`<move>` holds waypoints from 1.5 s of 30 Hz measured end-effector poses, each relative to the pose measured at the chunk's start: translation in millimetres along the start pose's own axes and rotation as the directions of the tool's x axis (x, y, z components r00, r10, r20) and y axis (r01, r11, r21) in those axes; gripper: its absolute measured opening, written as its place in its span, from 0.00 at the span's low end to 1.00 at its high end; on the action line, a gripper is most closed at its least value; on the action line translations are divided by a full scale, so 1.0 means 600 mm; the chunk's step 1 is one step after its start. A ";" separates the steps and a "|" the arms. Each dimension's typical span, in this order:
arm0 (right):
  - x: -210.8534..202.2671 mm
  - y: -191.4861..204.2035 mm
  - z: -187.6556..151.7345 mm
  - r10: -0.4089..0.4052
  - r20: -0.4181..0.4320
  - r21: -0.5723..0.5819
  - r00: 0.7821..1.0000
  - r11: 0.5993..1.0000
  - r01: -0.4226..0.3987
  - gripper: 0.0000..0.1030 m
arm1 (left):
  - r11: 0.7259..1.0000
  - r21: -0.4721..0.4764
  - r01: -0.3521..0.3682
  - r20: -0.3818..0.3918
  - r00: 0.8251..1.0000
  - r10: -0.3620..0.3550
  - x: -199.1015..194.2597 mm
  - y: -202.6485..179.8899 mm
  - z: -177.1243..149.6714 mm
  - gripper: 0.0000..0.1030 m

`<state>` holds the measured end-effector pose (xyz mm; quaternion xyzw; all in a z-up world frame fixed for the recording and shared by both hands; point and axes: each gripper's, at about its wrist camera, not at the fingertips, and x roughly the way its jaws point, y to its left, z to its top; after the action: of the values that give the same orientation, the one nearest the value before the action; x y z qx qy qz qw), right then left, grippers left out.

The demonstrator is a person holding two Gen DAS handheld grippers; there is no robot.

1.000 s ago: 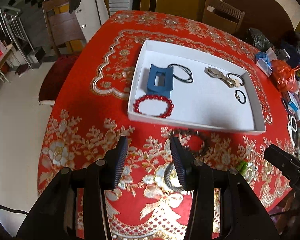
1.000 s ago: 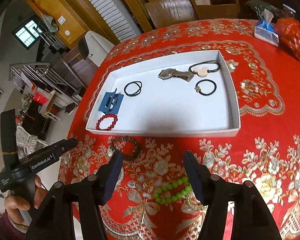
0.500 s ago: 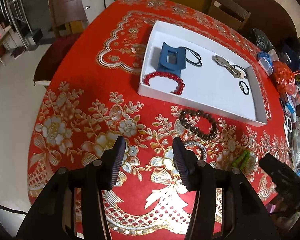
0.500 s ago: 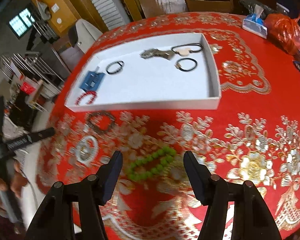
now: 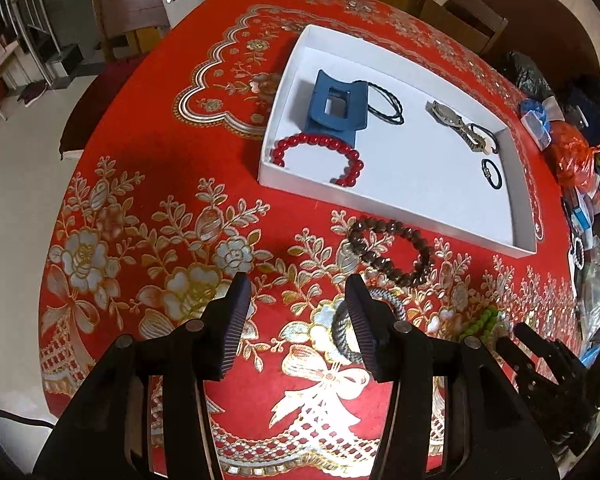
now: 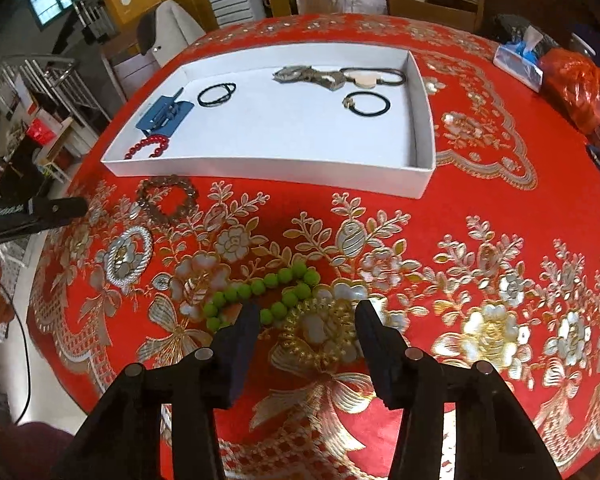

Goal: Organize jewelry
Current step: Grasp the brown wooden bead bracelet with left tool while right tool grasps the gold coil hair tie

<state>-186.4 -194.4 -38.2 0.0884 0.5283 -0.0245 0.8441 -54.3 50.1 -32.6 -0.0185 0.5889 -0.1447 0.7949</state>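
A round desk point(image 6: 480, 208) is covered by a red cloth with gold and silver flowers. On it a shallow white tray point(image 6: 260, 166) is placed. In the tray a blue hair claw point(image 5: 336, 106), a red bead bracelet point(image 5: 320, 150), a thin black double hair tie point(image 5: 388, 104), a metal watch point(image 5: 456, 122) and two more black hair ties are seen, each lying flat on the white floor of the tray.

Outside the tray, near its front wall, a brown bead bracelet point(image 5: 392, 252) is laid on the cloth. Just beside it a grey braided ring point(image 5: 346, 336) is found, partly hidden behind the right finger of the left gripper point(image 5: 296, 320). The fingers of this gripper are held apart above the cloth, and nothing is clamped by them.

A green bead bracelet point(image 6: 260, 294) is lying on the cloth further to the right. The right gripper point(image 6: 306, 320) is lowered over it. Its fingers are closing, but they are still apart; the left finger covers part of the beads, and whether they are touched cannot be told.
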 end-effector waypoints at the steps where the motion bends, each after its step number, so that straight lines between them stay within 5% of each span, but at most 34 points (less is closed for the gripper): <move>1: -0.003 -0.004 -0.003 -0.003 -0.005 -0.004 1.000 1.000 0.003 0.47 | 1.000 -0.001 -0.003 0.000 1.000 0.003 0.001 0.000 0.001 0.47; 10: 0.016 -0.029 -0.020 -0.044 -0.030 0.005 0.999 0.999 0.044 0.38 | 1.000 -0.030 -0.006 -0.034 0.999 0.005 0.024 -0.002 0.014 0.47; 18: 0.034 -0.003 -0.010 -0.136 -0.024 -0.111 0.990 0.985 0.133 0.28 | 1.000 -0.019 -0.012 -0.045 0.999 0.011 0.047 -0.030 0.036 0.47; 31: 0.032 -0.022 -0.012 -0.102 -0.024 -0.101 0.995 0.990 0.099 0.26 | 0.989 0.108 -0.104 -0.041 0.993 0.109 0.104 -0.092 0.052 0.47; 32: 0.032 -0.021 -0.012 -0.101 -0.024 -0.105 0.995 0.990 0.098 0.26 | 0.986 0.124 -0.109 -0.033 0.993 0.113 0.106 -0.096 0.052 0.44; 35: 0.034 -0.017 -0.010 -0.096 -0.025 -0.127 0.995 0.988 0.092 0.10 | 0.980 0.171 -0.103 -0.008 0.994 0.106 0.109 -0.107 0.049 0.07; 45: 0.004 -0.039 0.009 -0.011 0.008 -0.056 1.000 0.998 0.012 0.09 | 0.987 0.154 0.036 -0.018 0.999 -0.034 0.063 -0.105 0.051 0.07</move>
<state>-183.8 -218.4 -40.7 0.0617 0.5259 -0.0150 0.8482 -28.7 -23.9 -45.8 0.0340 0.5814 -0.2039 0.7869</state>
